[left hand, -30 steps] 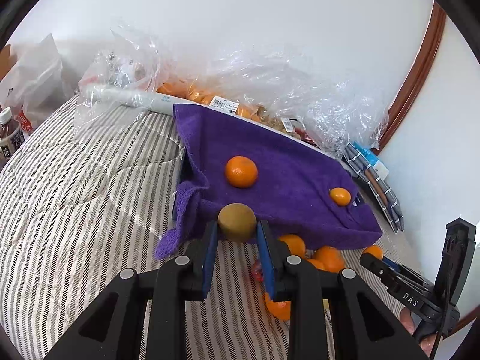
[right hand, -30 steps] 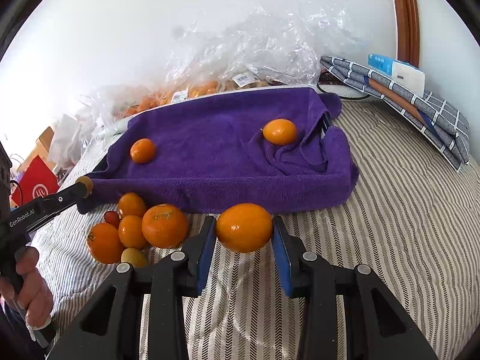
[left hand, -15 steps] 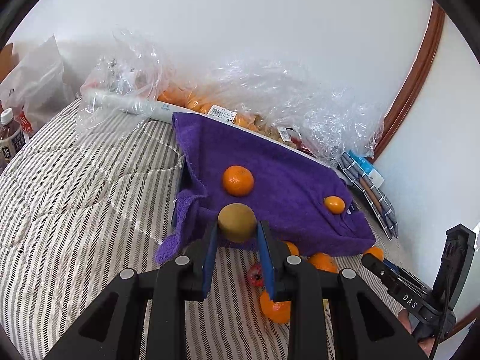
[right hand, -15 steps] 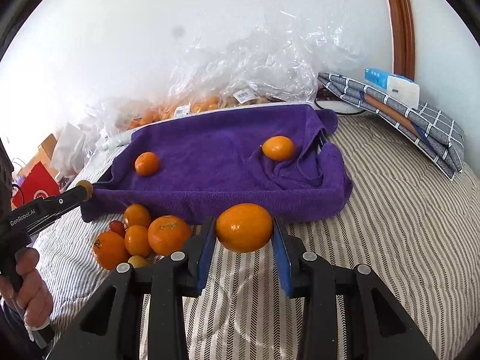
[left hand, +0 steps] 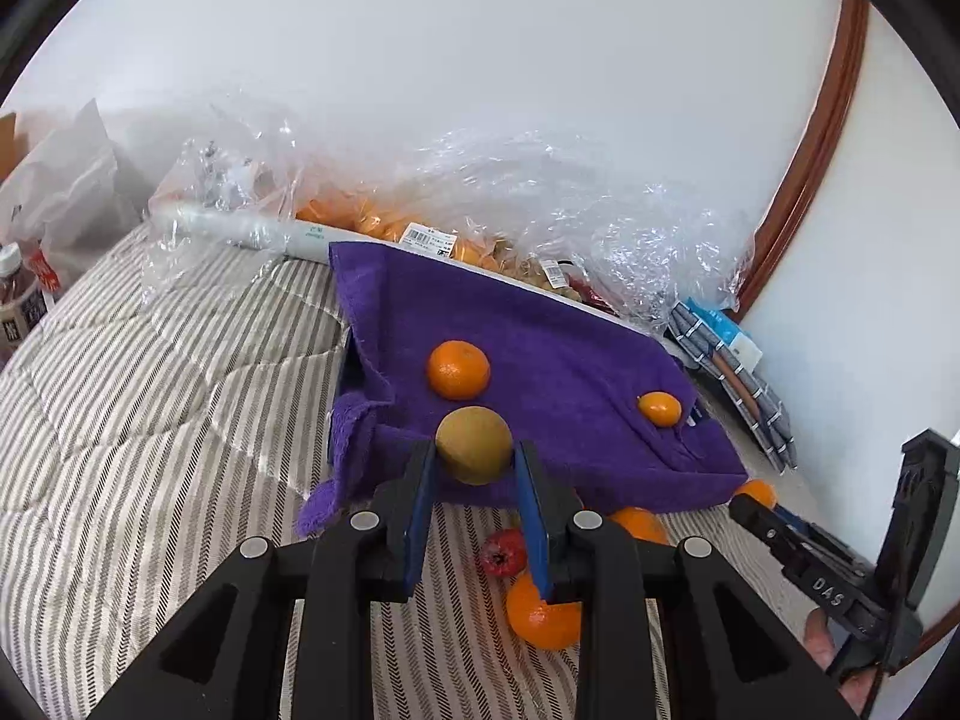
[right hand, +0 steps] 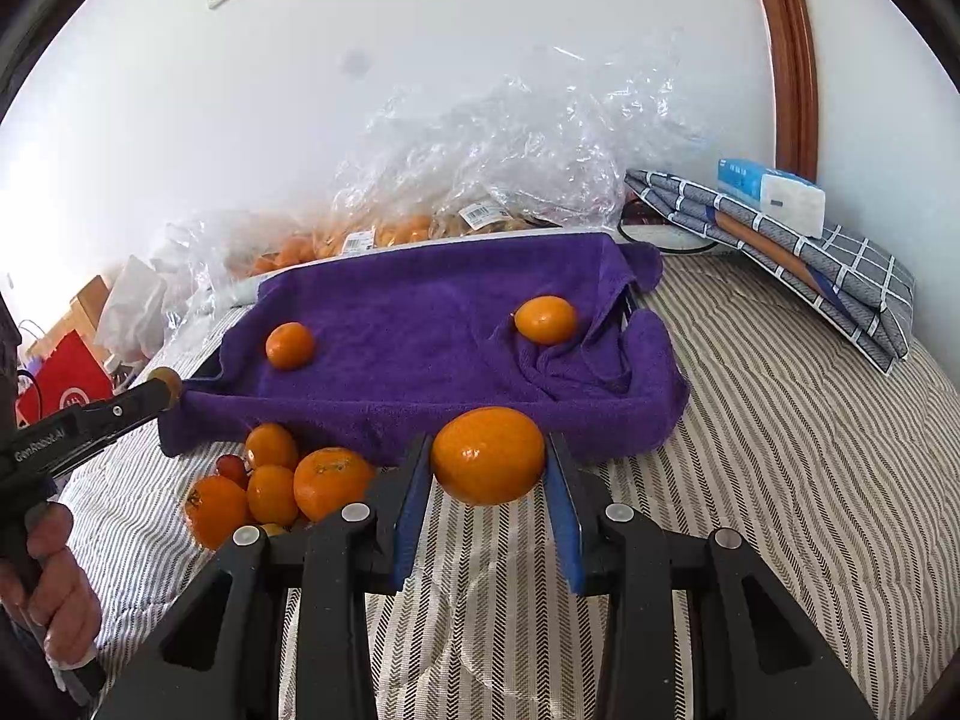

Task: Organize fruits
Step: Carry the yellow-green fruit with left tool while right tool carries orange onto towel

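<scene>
My left gripper (left hand: 474, 468) is shut on a brownish-green round fruit (left hand: 474, 444), held above the near edge of the purple towel (left hand: 540, 360). My right gripper (right hand: 487, 474) is shut on a large orange (right hand: 487, 455), held above the striped bedding in front of the towel (right hand: 420, 312). Two oranges lie on the towel, one at the left (right hand: 289, 345) and one at the right (right hand: 545, 319). A pile of loose oranges (right hand: 270, 486) with a small red fruit (right hand: 231, 465) lies on the bedding in front of the towel.
Clear plastic bags of fruit (right hand: 480, 180) lie along the wall behind the towel. Folded checked cloth with a tissue pack (right hand: 774, 192) sits at the right. A bottle (left hand: 18, 294) and white bags stand at the far left. Striped bedding (right hand: 780, 450) covers the surface.
Both grippers have risen and drawn back a little from the towel, each keeping its fruit; the towel and the pile look smaller and lower.
</scene>
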Tool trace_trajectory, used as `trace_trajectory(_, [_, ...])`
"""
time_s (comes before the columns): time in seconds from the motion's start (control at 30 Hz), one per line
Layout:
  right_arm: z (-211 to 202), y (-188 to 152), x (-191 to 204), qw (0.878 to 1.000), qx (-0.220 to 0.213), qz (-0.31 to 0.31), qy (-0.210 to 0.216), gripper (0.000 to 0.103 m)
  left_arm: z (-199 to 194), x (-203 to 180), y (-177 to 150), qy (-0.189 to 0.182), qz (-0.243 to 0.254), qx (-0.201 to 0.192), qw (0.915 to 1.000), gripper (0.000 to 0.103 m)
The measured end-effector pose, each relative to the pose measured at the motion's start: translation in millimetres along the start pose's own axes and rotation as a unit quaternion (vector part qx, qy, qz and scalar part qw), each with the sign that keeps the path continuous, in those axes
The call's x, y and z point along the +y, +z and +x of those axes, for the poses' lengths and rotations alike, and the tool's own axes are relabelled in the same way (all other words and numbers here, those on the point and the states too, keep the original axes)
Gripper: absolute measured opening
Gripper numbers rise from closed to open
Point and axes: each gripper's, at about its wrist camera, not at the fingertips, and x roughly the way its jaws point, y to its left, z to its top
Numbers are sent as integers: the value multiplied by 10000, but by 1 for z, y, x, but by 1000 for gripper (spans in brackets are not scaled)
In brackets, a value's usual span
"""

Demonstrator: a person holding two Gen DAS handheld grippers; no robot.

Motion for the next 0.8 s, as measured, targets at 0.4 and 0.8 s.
trace_trajectory(0.4, [10, 57, -7, 9999, -132, -18, -28, 37, 30, -13, 45, 82, 220, -11, 9997, 25])
trace_trajectory(0.8, [65, 53, -19, 9989, 421, 213, -67, 37, 62, -3, 29, 310, 213, 205, 9991, 25])
